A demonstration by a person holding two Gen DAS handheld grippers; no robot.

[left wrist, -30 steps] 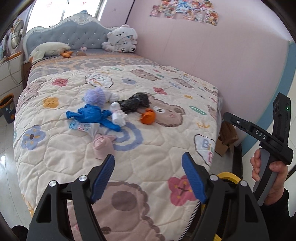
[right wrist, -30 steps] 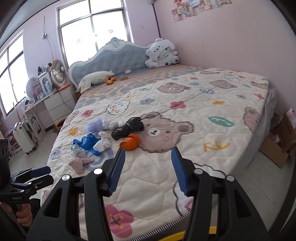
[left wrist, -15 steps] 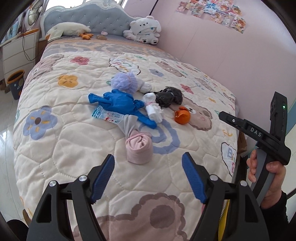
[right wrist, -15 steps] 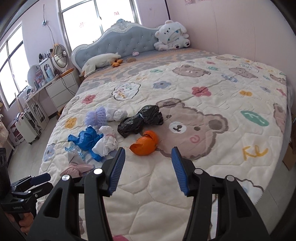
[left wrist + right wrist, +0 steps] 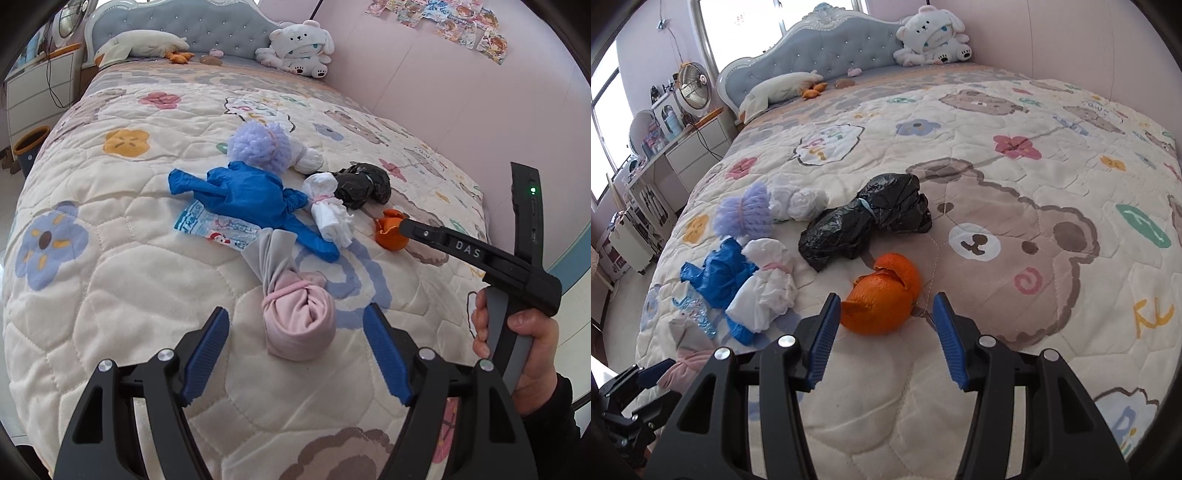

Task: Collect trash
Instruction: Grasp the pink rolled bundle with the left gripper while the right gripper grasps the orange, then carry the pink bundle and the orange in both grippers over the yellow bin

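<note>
A pile of trash lies on the patterned quilt point(image 5: 122, 295). In the left wrist view my left gripper point(image 5: 297, 328) is open, and a pink knotted cloth bundle point(image 5: 295, 325) sits between its blue pads without touching them. Behind the bundle lie a printed wrapper point(image 5: 218, 227), a blue glove point(image 5: 243, 192), a white tissue bundle point(image 5: 328, 214), a purple pompom point(image 5: 258, 147) and a black plastic bag point(image 5: 364, 184). In the right wrist view my right gripper point(image 5: 885, 310) is open, with the orange peel point(image 5: 882, 291) just ahead between its fingertips.
A white plush toy point(image 5: 299, 48) and a pillow point(image 5: 140, 42) lie by the blue headboard. A pink wall point(image 5: 461, 92) runs along the bed's right side. White drawers point(image 5: 698, 147) with a fan stand left of the bed, and a bin point(image 5: 31, 142) sits on the floor.
Both grippers have come down and forward over the bed toward the pile. The pink bundle now lies between the left pads and the orange peel between the right tips. Neither opening has changed.
</note>
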